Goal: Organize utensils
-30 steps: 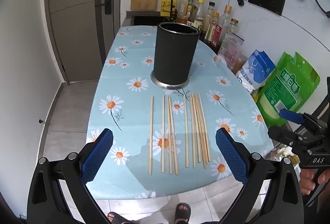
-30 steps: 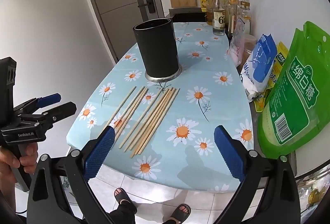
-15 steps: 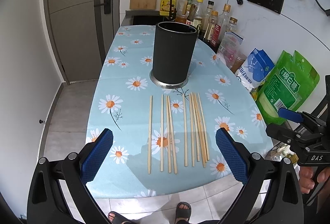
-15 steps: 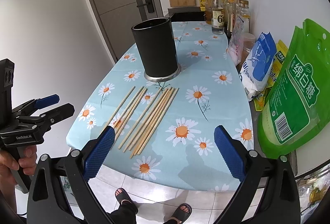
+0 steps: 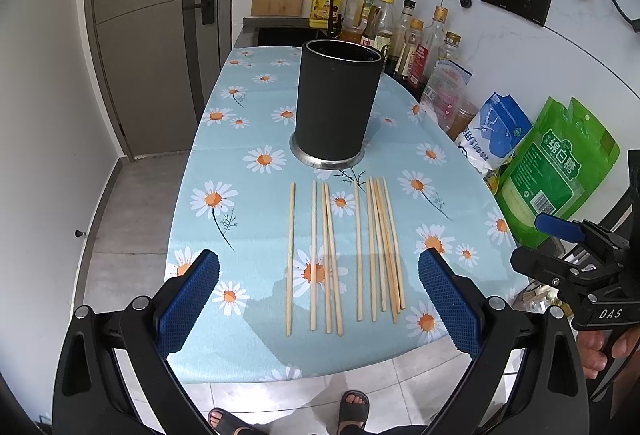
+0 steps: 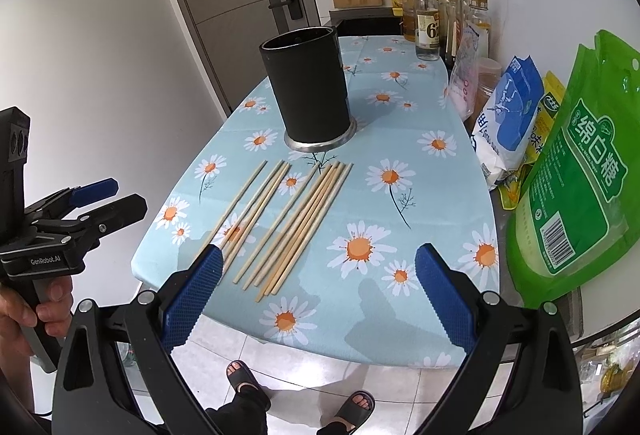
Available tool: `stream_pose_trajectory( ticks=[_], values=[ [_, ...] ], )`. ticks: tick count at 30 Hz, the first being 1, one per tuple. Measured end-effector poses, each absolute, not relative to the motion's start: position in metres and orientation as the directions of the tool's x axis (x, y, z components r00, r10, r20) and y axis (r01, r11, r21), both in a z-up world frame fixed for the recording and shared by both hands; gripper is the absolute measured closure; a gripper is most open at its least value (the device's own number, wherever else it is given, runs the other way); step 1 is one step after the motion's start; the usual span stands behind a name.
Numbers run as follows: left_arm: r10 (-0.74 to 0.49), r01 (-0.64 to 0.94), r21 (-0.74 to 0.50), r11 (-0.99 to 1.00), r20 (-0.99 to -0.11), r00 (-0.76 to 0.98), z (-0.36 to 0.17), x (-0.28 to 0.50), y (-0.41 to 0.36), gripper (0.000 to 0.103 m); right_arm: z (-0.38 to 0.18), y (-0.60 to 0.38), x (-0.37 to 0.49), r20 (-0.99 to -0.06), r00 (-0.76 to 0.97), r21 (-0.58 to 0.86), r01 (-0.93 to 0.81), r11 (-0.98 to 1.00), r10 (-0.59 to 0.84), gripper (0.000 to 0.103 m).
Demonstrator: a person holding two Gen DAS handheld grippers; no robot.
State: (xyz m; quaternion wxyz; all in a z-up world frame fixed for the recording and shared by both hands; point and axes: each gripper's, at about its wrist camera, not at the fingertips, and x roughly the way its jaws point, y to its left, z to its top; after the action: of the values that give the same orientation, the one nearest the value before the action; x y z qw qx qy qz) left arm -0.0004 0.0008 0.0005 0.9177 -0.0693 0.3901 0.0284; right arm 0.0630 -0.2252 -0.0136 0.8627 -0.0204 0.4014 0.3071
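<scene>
Nearest the camera, the left claw (image 5: 319,295) and the right claw (image 6: 318,291) both hang spread wide and empty over the near edge of the worktop (image 5: 248,351), neither touching anything. Just beyond them, on the near side of the black holder (image 5: 336,107), the wooden chopsticks (image 5: 344,255) lie flat in a loose row pointing toward it, their far tips close to its metal base ring; the sticks on the right of the row are bunched and partly crossing. That bunching is the likely trouble: a claw closing there could pinch several sticks at once or lever a neighbour aside, and because the near ends sit close to the worktop edge, a nudged stick may roll off onto the floor. Thin sticks lying flat also give the pads little to bite, so a grip may slip. Farther on, the holder stands upright and looks empty; a stick brought in at a slant could knock its rim and tip it toward the bottles (image 5: 404,31) behind.
</scene>
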Motion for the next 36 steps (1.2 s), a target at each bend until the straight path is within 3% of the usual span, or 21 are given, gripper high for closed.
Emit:
stream_pose_trajectory(
  ticks=[36],
  values=[
    [0.004,-0.106,-0.101,0.989,-0.708,0.707,0.0067,-0.0070,-0.0044,0.006,-0.0111,-0.2238,0.0585,-0.708,0.484,0.214,-0.547,0.810,0.514,0.007]
  ],
)
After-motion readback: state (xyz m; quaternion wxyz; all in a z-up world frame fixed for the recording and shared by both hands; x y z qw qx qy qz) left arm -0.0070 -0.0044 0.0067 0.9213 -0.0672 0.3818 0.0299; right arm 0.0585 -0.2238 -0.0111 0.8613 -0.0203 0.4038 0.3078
